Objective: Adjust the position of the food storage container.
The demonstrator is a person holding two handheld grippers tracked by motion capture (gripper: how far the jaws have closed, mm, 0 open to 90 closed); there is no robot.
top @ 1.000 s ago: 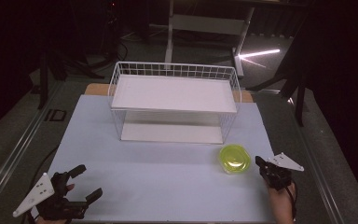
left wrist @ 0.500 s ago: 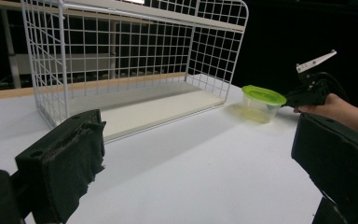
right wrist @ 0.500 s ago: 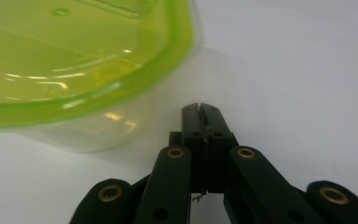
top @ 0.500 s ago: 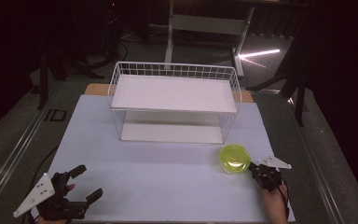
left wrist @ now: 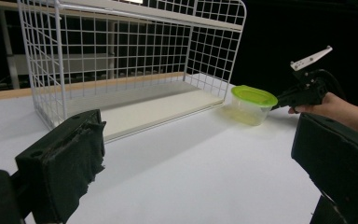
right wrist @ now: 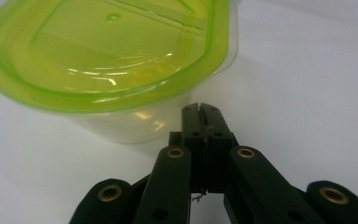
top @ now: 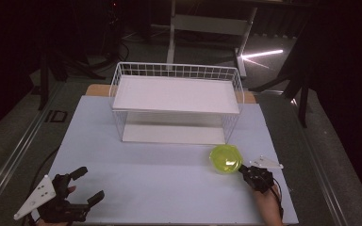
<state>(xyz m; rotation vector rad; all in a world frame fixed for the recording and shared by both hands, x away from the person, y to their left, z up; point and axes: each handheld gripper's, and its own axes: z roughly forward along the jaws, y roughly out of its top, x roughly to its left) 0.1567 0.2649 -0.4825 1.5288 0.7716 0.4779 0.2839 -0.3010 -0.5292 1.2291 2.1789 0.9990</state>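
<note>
Touching container (right wrist: 116, 70) wall, closed right tongs (right wrist: 200, 108), contact unclear, left tongs (top: 86, 184) wide.

The right hand-held gripper (right wrist: 200, 108) has its two black jaws pressed together with nothing between them. Their tip sits just beside the clear wall of a tub (right wrist: 135, 123), under the rim of its green lid (right wrist: 107, 51). The tub stands on the white bench (right wrist: 307, 70).
</note>
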